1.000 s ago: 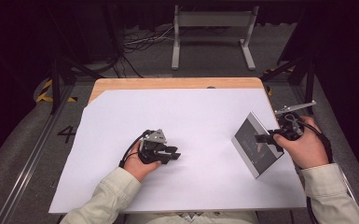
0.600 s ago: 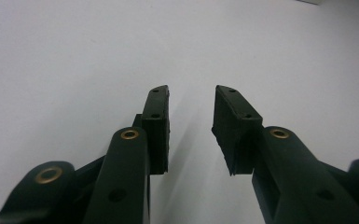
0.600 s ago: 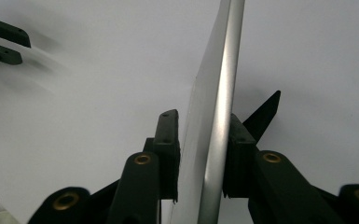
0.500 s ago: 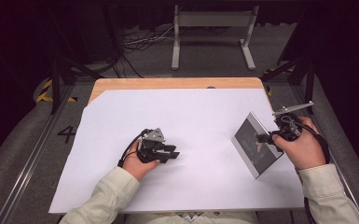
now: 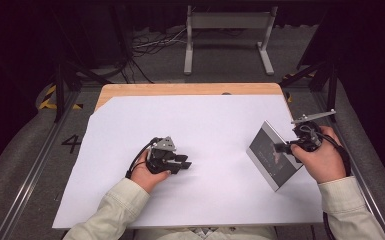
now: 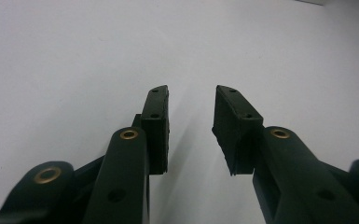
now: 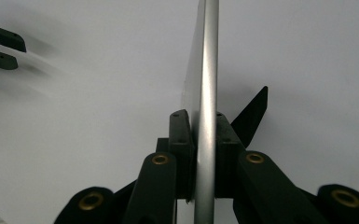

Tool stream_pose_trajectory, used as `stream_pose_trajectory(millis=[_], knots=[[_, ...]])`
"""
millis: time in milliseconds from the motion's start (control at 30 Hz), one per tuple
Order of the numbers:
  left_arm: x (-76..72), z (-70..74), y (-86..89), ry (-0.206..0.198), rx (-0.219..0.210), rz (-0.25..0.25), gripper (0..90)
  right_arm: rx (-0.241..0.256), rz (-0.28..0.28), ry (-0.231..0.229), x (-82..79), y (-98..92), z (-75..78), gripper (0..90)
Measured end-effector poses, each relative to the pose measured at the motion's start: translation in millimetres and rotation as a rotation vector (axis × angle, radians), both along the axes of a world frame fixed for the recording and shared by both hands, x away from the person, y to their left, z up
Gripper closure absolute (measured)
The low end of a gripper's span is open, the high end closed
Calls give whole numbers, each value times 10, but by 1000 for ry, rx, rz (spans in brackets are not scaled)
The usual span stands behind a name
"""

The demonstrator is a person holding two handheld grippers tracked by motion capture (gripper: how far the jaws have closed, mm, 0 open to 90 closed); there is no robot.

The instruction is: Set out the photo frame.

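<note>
High view has me looking down on the tabletop [image 5: 220,112], which is covered by a big white sheet with a strip of bare wood showing along the far edge. My left tongs [image 5: 182,163] sit at about 8 o'clock from the middle of the sheet, resting low on the paper with my hand wrapped around the body and the grey three-cornered plate on top. In the left gripper view the left tongs [image 6: 191,128] are spread apart with nothing but white paper between the pads. Over at roughly 4 o'clock, my right tongs [image 5: 282,148] are pinching a thin framed panel [image 5: 270,156], silver-edged with a dark glossy face, tilted up on its edge rather than lying flat. The right gripper view shows it nicely: the right tongs [image 7: 204,154] are pressed onto both faces of the framed panel [image 7: 210,70], seen edge-on, with a black prop leg sticking out behind it. Can't tell if the lower edge touches the sheet.
</note>
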State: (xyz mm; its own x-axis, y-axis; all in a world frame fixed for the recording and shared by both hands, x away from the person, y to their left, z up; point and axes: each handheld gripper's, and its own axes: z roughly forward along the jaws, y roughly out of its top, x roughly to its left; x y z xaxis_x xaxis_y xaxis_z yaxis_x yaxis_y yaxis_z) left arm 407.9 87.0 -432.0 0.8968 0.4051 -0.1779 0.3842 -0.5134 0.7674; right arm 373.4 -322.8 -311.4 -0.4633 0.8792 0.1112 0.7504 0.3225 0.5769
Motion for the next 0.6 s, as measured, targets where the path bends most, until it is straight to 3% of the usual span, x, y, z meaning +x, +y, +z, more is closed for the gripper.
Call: stream_pose_trajectory(millis=[433,600], knots=[[2,4,54,3,-6,11,660,-6,53,-28,-16,91,75,837],[-12,9,111,2,-5,30,647,-20,97,-41,8,139,131,837]])
